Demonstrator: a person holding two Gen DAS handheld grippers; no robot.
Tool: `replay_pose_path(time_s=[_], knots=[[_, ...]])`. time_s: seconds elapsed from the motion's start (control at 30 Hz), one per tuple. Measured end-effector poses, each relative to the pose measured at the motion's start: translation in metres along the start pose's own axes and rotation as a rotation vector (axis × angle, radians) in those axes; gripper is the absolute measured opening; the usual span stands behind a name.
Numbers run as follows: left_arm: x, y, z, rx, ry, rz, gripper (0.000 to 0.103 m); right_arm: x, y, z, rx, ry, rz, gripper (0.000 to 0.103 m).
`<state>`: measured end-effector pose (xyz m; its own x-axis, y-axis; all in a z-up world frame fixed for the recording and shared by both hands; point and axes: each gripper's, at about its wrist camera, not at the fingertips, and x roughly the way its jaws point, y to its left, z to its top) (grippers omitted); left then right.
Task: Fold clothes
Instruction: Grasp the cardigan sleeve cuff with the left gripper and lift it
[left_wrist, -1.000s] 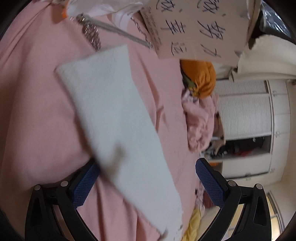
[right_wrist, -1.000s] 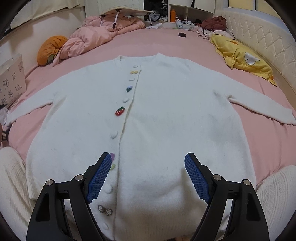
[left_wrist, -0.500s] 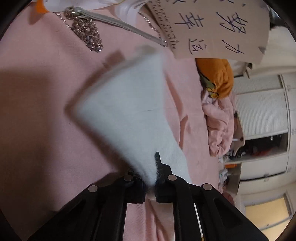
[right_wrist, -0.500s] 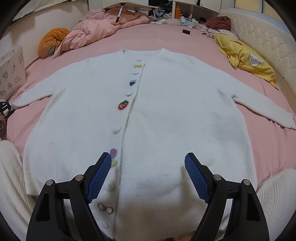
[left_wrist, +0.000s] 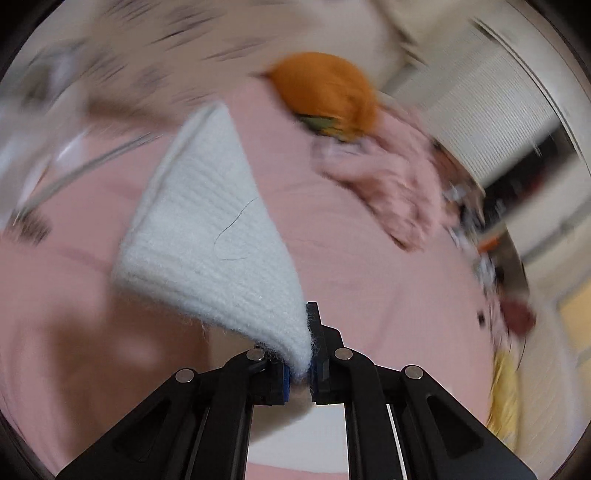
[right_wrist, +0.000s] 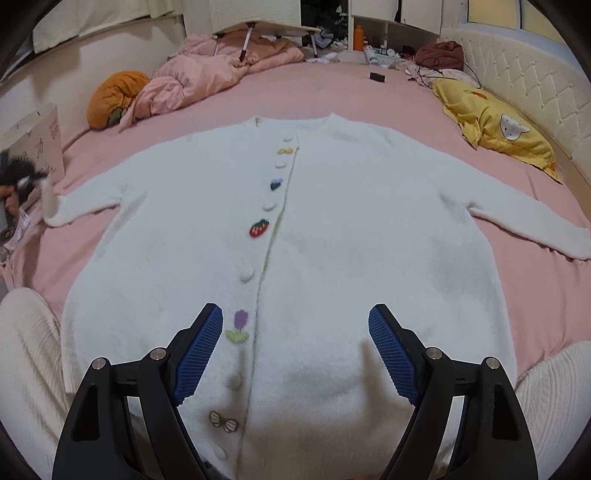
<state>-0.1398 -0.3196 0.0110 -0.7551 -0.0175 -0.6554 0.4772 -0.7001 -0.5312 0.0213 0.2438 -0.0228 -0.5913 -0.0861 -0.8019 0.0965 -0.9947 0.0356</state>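
A white knit cardigan (right_wrist: 332, 240) with fruit and flower buttons lies flat, front up, on the pink bed (right_wrist: 332, 92), both sleeves spread out. My left gripper (left_wrist: 300, 363) is shut on the cuff of its left sleeve (left_wrist: 207, 236) and holds it lifted off the sheet. That gripper shows blurred at the left edge of the right wrist view (right_wrist: 22, 184). My right gripper (right_wrist: 295, 354) is open and empty, hovering over the cardigan's lower hem near the button line.
An orange cushion (right_wrist: 110, 96) and a crumpled pink quilt (right_wrist: 207, 77) lie at the bed's far left. A cardboard sign (right_wrist: 37, 140) stands at the left edge. A yellow pillow (right_wrist: 495, 129) lies at the right by the padded headboard (right_wrist: 517, 66).
My left gripper closed on the sleeve cuff and has lifted and swung it; its view is motion-blurred. My right gripper stayed open, drifting slightly over the hem.
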Motion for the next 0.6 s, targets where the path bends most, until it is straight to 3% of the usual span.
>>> replay_pose_path(time_s=[0.07, 0.23, 0.4, 0.6], knots=[[0.002, -0.052, -0.007, 0.127, 0.012, -0.015, 0.009, -0.002, -0.002, 0.001, 0.008, -0.014, 0.008, 0.081], [0.011, -0.197, -0.066, 0.513, 0.023, -0.033, 0.009, -0.005, -0.01, 0.001, 0.041, -0.037, 0.043, 0.081], [0.044, -0.306, -0.141, 0.753, 0.091, -0.052, 0.009, -0.015, -0.029, 0.004, 0.123, -0.084, 0.12, 0.081], [0.07, -0.409, -0.243, 0.976, 0.155, -0.083, 0.009, -0.028, -0.05, 0.007, 0.191, -0.143, 0.203, 0.081]])
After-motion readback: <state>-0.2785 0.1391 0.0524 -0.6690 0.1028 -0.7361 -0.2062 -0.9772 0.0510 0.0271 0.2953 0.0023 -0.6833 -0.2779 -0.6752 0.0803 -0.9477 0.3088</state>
